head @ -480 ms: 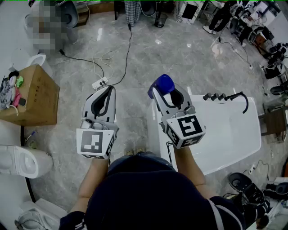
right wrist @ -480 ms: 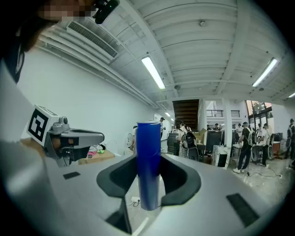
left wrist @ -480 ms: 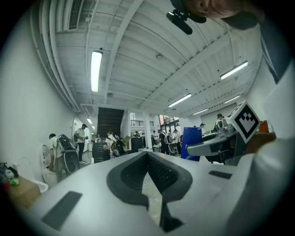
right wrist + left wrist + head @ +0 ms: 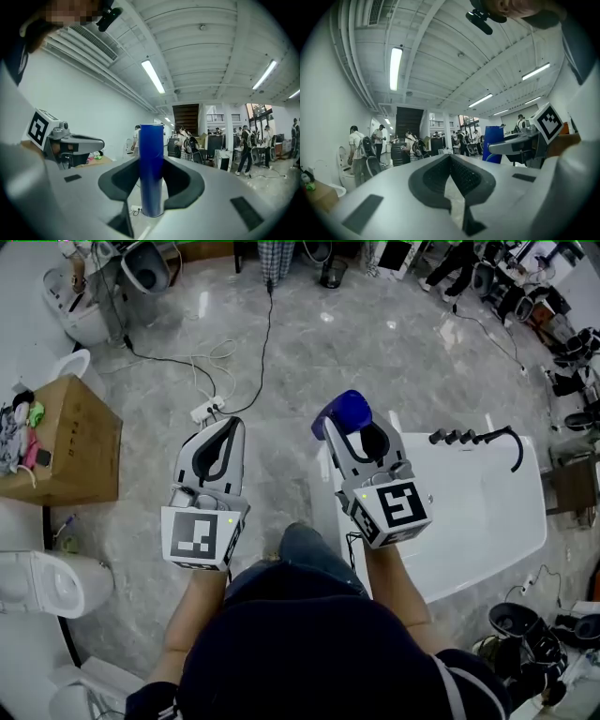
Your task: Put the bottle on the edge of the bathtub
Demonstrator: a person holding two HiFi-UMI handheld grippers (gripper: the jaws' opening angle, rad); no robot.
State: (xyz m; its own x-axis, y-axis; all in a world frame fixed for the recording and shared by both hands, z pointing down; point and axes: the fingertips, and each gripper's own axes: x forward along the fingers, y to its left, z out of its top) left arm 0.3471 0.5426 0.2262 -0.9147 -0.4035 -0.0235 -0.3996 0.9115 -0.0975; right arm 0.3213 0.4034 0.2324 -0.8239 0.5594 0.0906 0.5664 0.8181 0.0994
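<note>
I've stepped closer to the bathtub [image 4: 530, 512], right hand-held gripper [image 4: 349, 427] clamping the blue bottle [image 4: 343, 411] near its edge; left hand-held gripper [image 4: 225, 432] closed, empty.

1 blue cylindrical bottle [image 4: 343, 412] stands upright, clamped between the 2 jaws of the right gripper [image 4: 151, 199], its lower part between the pads and its top above them. In the head view it shows just beyond a corner of the white bathtub [image 4: 478, 512], not resting on its rim.
</note>
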